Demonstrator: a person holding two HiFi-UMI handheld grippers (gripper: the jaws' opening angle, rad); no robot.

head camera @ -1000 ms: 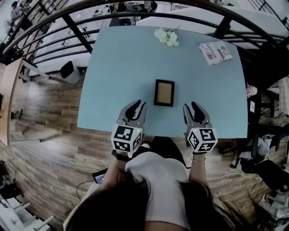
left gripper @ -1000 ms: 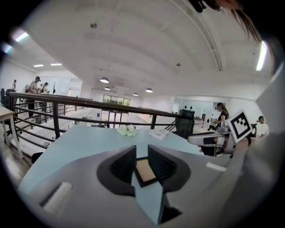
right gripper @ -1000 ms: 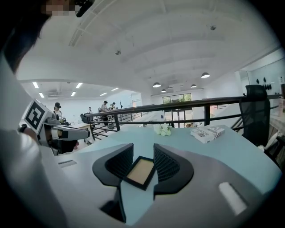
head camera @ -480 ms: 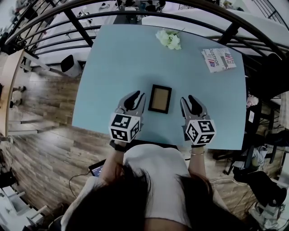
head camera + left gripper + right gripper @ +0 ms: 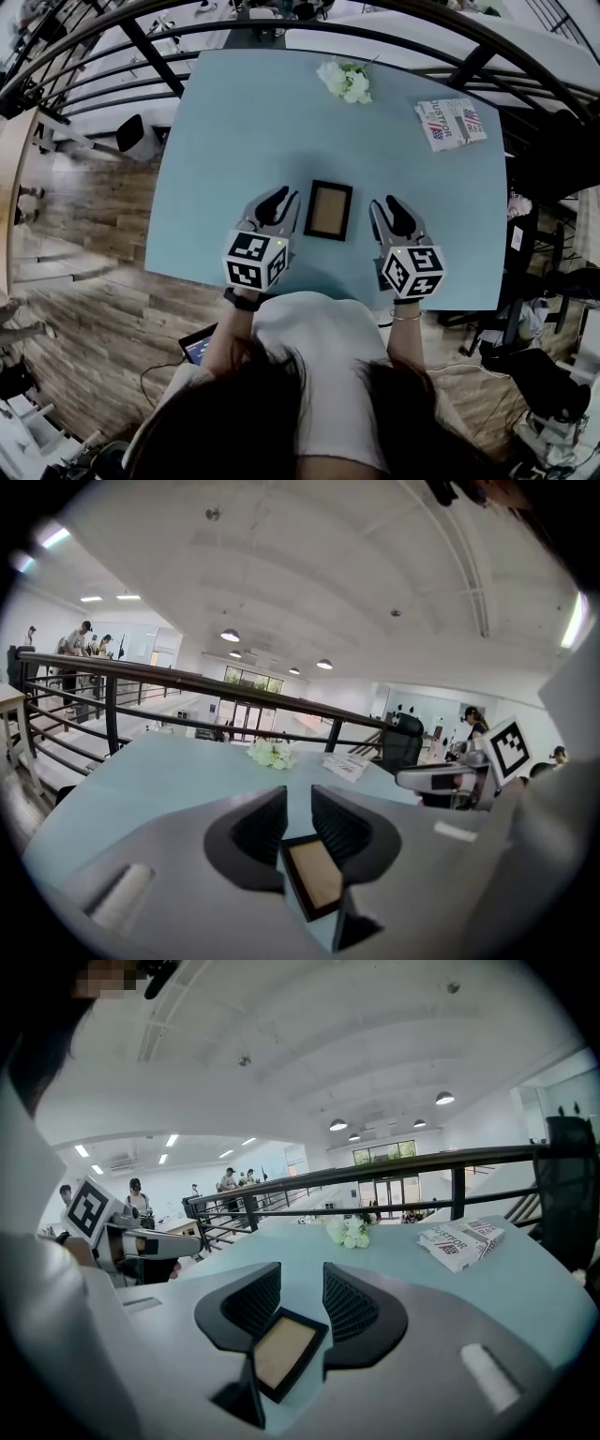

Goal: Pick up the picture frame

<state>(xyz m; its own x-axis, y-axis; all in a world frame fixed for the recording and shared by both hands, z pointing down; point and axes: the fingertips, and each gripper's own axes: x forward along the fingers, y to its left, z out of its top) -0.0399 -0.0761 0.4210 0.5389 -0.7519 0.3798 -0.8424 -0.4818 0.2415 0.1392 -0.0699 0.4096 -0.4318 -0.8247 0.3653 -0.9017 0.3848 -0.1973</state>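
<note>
A small black picture frame (image 5: 329, 210) with a tan panel lies flat on the light blue table (image 5: 234, 141), near its front edge. My left gripper (image 5: 279, 200) sits just left of the frame and my right gripper (image 5: 388, 206) just right of it, both low over the table and pointing away from me. Both stand open, with nothing between their fingers. In the left gripper view the picture frame (image 5: 314, 876) shows low through the gap of the left gripper (image 5: 298, 799). The right gripper view shows the picture frame (image 5: 281, 1352) below the right gripper (image 5: 301, 1279).
White flowers (image 5: 345, 81) lie at the table's far edge, and a printed packet (image 5: 451, 122) lies at the far right. A dark railing (image 5: 141, 52) runs behind the table. Wooden floor lies below on the left. People stand far off (image 5: 230, 1181).
Both grippers have moved forward over the table. They were short of the frame's near edge and now flank it left and right. The jaws look the same.
</note>
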